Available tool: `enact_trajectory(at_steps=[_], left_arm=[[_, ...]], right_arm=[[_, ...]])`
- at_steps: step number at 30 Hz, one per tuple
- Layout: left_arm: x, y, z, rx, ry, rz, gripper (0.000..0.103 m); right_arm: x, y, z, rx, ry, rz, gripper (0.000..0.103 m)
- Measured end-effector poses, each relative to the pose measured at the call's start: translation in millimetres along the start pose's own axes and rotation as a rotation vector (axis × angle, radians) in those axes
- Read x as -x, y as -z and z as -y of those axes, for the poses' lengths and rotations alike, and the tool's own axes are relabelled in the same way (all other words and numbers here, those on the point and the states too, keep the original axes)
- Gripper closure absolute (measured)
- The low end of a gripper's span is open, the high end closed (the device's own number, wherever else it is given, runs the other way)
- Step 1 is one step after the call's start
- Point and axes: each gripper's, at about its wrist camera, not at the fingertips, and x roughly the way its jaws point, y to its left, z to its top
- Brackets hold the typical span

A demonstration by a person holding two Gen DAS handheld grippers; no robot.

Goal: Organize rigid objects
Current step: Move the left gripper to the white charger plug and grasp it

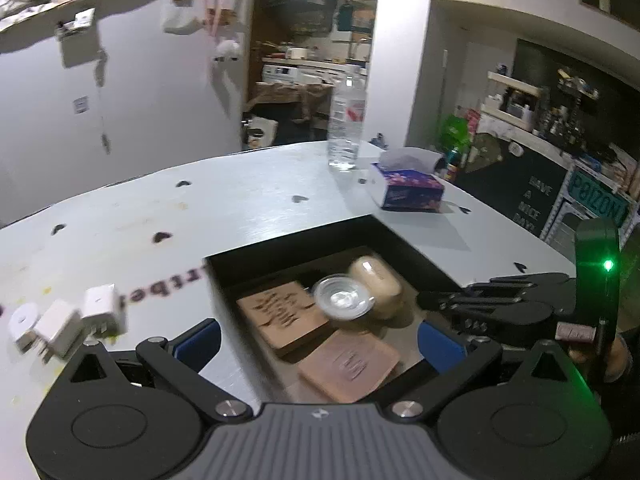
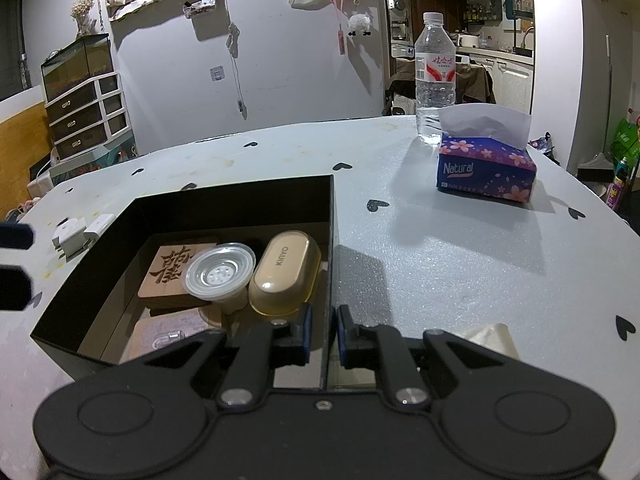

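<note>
Your right gripper (image 2: 323, 336) has its fingers pinched on the black box's (image 2: 240, 200) right wall. Left gripper (image 1: 318, 342) hangs wide open over the box, holding nothing. Inside: beige KINYO case (image 2: 286, 272), plastic cup (image 2: 220, 270), wooden coasters (image 2: 168, 276). White chargers (image 1: 80, 320) sit at 9 o'clock on the tabletop (image 2: 440, 260).

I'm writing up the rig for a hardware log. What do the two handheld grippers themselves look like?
Both are matte black with two round housings, silver pivot screws and angled linkage arms leading to blue-padded fingers. The left gripper has a grey ribbed centre plate. The right gripper has a plain black centre plate; seen from the left wrist, it carries an upright black part with a lit green LED. No cables or sleeves show.
</note>
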Motion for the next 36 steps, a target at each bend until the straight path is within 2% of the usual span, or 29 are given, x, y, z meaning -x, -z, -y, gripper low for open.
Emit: enact_trajectory(at_steps=[9,16,19,22,23,26,29,33,36], left_arm=[[25.6,20.8,-34.3,0.081,-0.097,0.038,0.0],[16.1,31.3,-82.3,0.203,-0.266,0.069,0.0],[6.2,33.3,-102.0,0.247,-0.31,0.101,0.0],[-9.0,32.4,-119.7,0.267,-0.332,0.151,0.003],[-15.1,31.2,-125.3,0.278,-0.34,0.153,0.007],[-34.9,27.1,-140.9,0.319,-0.32,0.124,0.013],[-53.5,25.7,-152.7,0.357,-0.287,0.088,0.014],[-72.9,26.0,-162.2,0.373,-0.308,0.068,0.014],[-85.1,22.9,-169.3,0.373,-0.327,0.058,0.018]], right_arm=[[0.0,-0.1,-0.1,0.0,0.0,0.0,0.09],[0.0,-0.1,0.1,0.0,0.0,0.0,0.089],[-0.1,-0.1,-0.2,0.0,0.0,0.0,0.089],[-0.1,-0.1,-0.2,0.0,0.0,0.0,0.089],[-0.1,-0.2,-0.2,0.0,0.0,-0.001,0.089],[-0.3,-0.3,-0.3,0.002,0.0,-0.001,0.089],[-1.1,-0.5,0.2,-0.001,-0.005,-0.001,0.089],[-1.2,-0.4,0.3,-0.001,-0.006,-0.001,0.089],[-1.2,-0.2,-0.1,-0.002,-0.009,-0.001,0.089]])
